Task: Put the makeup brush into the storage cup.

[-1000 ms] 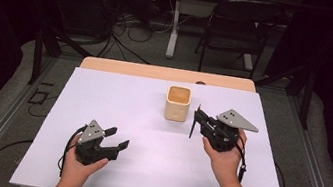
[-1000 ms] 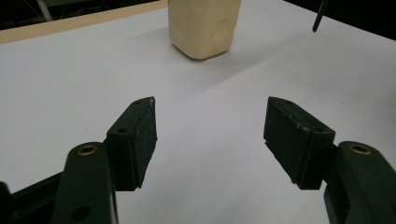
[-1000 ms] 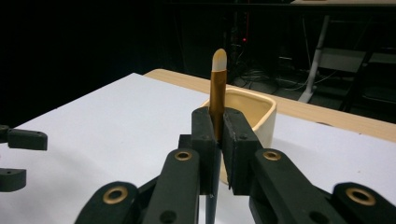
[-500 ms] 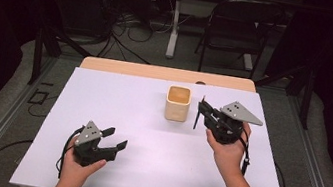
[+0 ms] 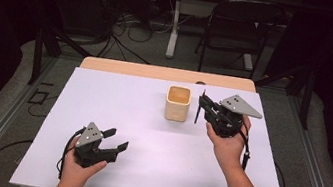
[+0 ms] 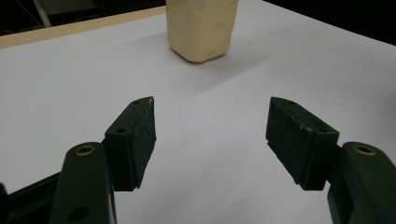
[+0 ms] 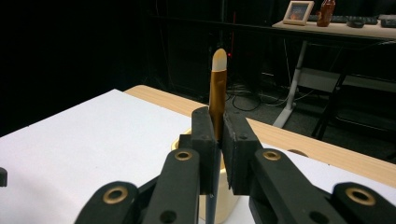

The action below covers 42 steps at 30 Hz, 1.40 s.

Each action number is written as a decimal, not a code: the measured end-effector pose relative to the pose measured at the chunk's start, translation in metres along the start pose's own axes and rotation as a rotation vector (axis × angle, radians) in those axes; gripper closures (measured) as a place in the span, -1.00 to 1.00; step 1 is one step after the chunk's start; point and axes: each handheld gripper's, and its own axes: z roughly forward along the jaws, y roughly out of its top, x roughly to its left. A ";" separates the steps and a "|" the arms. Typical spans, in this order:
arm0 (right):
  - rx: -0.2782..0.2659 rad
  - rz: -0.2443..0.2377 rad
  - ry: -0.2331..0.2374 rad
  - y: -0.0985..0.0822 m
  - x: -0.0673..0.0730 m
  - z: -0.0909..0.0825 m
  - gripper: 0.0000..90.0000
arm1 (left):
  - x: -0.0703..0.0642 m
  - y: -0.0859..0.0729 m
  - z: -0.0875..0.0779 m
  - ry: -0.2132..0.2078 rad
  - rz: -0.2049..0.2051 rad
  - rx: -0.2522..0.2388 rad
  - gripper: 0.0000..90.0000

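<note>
The right gripper (image 5: pixel 201 110) is clamped on a slim brush (image 7: pixel 218 88), held upright with its pale tip pointing up and its dark handle hanging below the jaws; in the high view the handle shows as a thin dark line just right of the cup (image 5: pixel 177 103). The cup stands on the white table (image 5: pixel 115 116), toward its far edge, open mouth up and apparently empty. The left gripper (image 5: pixel 115 142) rests low over the near left of the table with its jaws spread wide and nothing between them, well apart from the cup. The step in hand looks like standing the brush in the cup. To do it well, the right hand should carry the brush sideways until the handle's lower end is over the middle of the opening, high enough to pass the rim, then lower it straight down while keeping the brush vertical. Letting go only once the handle is well inside would keep it from tipping out. A knock on the rim could push or topple the light cup, so the free left gripper could steady its wall if needed.
</note>
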 end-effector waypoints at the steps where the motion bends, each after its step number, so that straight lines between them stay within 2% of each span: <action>1: -0.006 0.002 -0.001 0.001 0.000 0.001 0.87 | 0.000 0.000 0.000 0.000 0.000 -0.001 -0.26; 22: -0.024 -0.014 0.002 0.029 0.000 0.016 0.87 | 0.001 -0.001 0.000 -0.008 -0.011 0.003 -0.26; 42: -0.024 -0.006 -0.013 0.040 -0.002 0.033 0.87 | 0.003 -0.001 0.000 -0.010 -0.014 0.003 -0.26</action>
